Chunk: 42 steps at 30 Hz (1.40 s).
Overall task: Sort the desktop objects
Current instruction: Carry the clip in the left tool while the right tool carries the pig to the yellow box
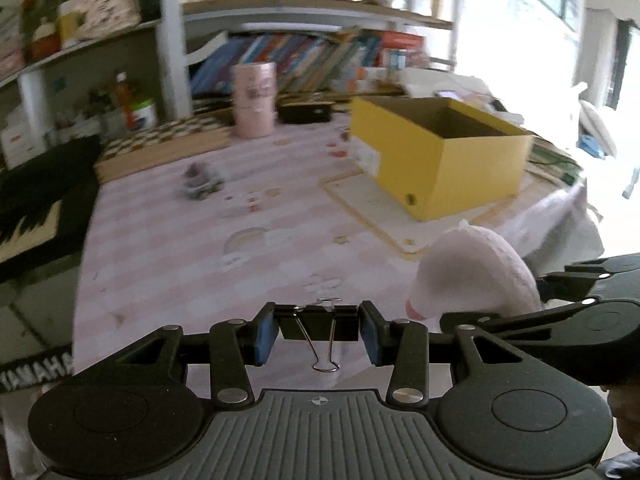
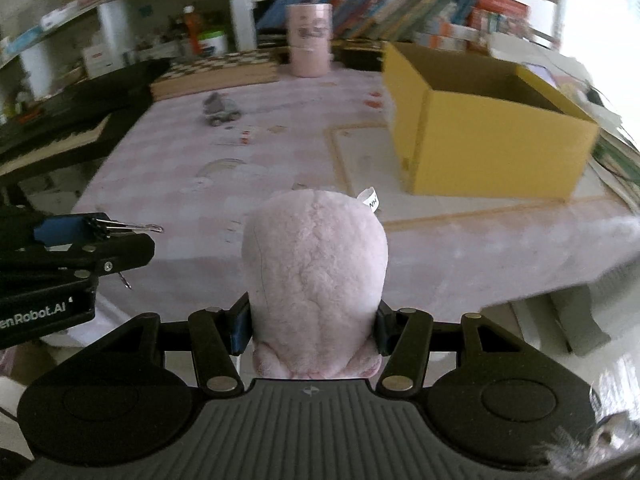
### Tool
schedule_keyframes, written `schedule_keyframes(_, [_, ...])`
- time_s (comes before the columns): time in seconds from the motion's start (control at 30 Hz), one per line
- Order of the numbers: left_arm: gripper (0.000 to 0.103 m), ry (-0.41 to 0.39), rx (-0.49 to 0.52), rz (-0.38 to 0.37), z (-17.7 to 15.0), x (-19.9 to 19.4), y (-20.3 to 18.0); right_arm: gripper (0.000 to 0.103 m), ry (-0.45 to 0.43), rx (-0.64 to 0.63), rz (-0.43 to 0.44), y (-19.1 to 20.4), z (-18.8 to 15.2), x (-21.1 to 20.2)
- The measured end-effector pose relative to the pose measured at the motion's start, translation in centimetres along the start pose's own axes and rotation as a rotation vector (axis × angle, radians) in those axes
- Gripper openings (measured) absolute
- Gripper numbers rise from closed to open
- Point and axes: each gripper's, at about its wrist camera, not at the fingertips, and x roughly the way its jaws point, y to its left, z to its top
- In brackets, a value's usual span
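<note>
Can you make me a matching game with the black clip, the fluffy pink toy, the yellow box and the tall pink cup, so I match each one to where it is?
Things:
1. black metal binder clip
2. fluffy pink plush toy
3. yellow cardboard box
4. tall pink cylindrical cup

Places:
A. open and standing on the pink tablecloth
B. pinched in the left gripper
C. upright at the far edge of the table, near the bookshelf
D. squeezed in the right gripper

Pairs: 1-B, 2-D, 3-A, 4-C
</note>
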Motion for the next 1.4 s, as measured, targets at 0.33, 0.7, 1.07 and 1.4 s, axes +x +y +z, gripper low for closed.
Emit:
schedule_keyframes(0.33, [0.042,-0.007,0.125,-0.137,0.7,1.3,-4.8,0.053,0.013,0.124,-0.113,-3.9,-2.8,-2.3])
schedule_keyframes(0.7, [0.042,-0.006,0.238,-0.231,1.5,2.4,-8.6,0.053,0.002,0.246,-0.192,-7.6,-4.4,-3.9])
schedule_keyframes(1.07, [0.042,0.001,0.244,-0.231,2.8,4.1,-10.1,0.053,0.001,0.247,-0.196,-9.9,-3.4,-3.4])
schedule_keyframes(1.4, [0.042,-0.013,0.239,-0.251,4.7,6.0,-11.9,0.053,0.003,0.224,-0.22,-12.4,-2.0,-3.0])
